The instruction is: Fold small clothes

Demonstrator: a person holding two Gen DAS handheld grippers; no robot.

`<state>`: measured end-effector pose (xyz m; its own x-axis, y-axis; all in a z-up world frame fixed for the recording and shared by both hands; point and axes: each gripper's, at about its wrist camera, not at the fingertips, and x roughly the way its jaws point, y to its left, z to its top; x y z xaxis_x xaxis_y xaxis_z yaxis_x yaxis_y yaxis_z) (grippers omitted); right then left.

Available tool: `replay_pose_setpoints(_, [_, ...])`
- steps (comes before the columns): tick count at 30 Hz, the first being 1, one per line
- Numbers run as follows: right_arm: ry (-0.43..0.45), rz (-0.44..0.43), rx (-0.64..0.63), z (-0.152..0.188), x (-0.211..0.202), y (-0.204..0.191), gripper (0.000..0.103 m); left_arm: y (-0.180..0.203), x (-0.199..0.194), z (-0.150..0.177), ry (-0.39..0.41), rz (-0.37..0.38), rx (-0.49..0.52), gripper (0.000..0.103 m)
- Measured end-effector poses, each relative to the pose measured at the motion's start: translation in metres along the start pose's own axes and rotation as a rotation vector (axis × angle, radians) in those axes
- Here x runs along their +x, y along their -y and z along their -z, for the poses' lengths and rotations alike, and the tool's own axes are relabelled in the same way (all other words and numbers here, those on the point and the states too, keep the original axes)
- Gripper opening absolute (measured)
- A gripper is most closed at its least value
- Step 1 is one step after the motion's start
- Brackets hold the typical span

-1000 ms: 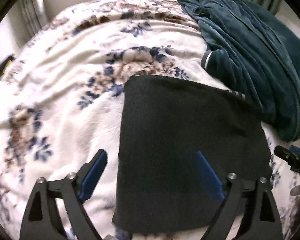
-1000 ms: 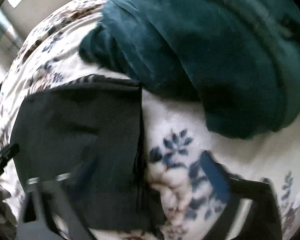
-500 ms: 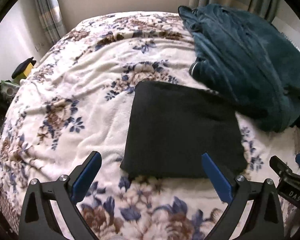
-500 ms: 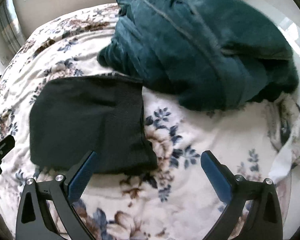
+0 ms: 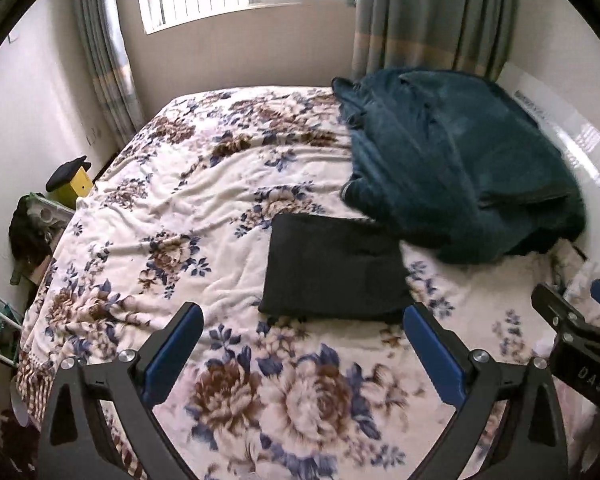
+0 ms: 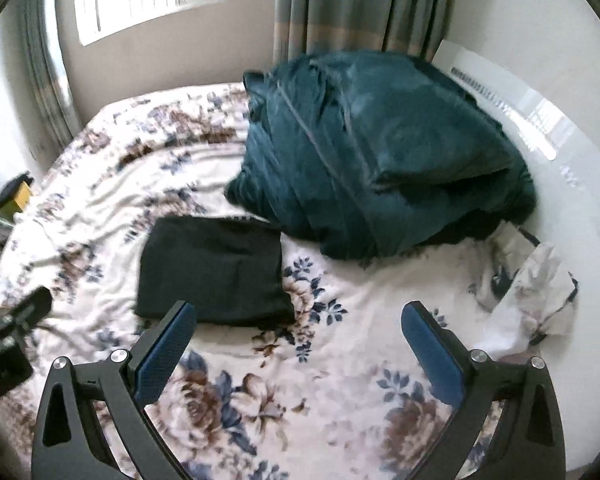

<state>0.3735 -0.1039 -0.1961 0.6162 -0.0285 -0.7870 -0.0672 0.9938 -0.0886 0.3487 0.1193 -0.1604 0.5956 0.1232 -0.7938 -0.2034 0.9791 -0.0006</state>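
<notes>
Left view: the left gripper point(image 5: 302, 340) has its fingers point(image 5: 176, 354) wide apart, and they hold nothing. The black cloth point(image 5: 332, 266) lies folded flat on the bed point(image 5: 188, 216). It sits ahead of the fingers, nearer the right one, and does not touch them. A big green robe point(image 5: 456, 168) is piled past the cloth, ahead and to the right. Its edge rests on the far right corner of the cloth. The tip of the right gripper point(image 5: 572, 324) pokes in beside the right finger.

Right view: the right gripper point(image 6: 298, 334) is wide apart too and holds nothing. The cloth point(image 6: 212, 272) lies just ahead of the left finger. The robe point(image 6: 380, 152) is ahead, between the two fingers and farther back. A small white cloth point(image 6: 528, 300) is bunched up ahead of the right finger, at the edge of the bed.

The black cloth looks done. I think the white cloth may be next.

What could go wrong: the blanket is soft and fluffy, so a low grab could pinch the blanket with the cloth. The robe lies on the black cloth, so pulling the robe could drag the neat fold open. The white cloth is by the edge and could slip off if pushed.
</notes>
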Motion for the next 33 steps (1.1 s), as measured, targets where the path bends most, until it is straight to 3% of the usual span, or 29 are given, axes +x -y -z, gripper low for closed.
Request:
replay_pose_setpoints(8, [0.107,-0.024,-0.004,0.002,-0.144,0.026,0.103,0.012,-0.115,0.008,0.065,0.002,0.000,0.103])
replay_pose_setpoints(17, [0.178,-0.048,-0.013,0.011,-0.250,0.048,0.103,0.018,-0.192,0.016,0.124,0.001,-0.021,0.103])
replay_pose_setpoints(23, [0.220,-0.061,-0.021,0.015,-0.293,0.055,0.103,0.019,-0.221,0.021,0.160,-0.006,-0.023,0.103])
replay_pose_setpoints(33, [0.242,-0.070,-0.045,0.018,-0.310,0.056,0.103,0.024,-0.237,0.031,0.184,-0.011,-0.023,0.103])
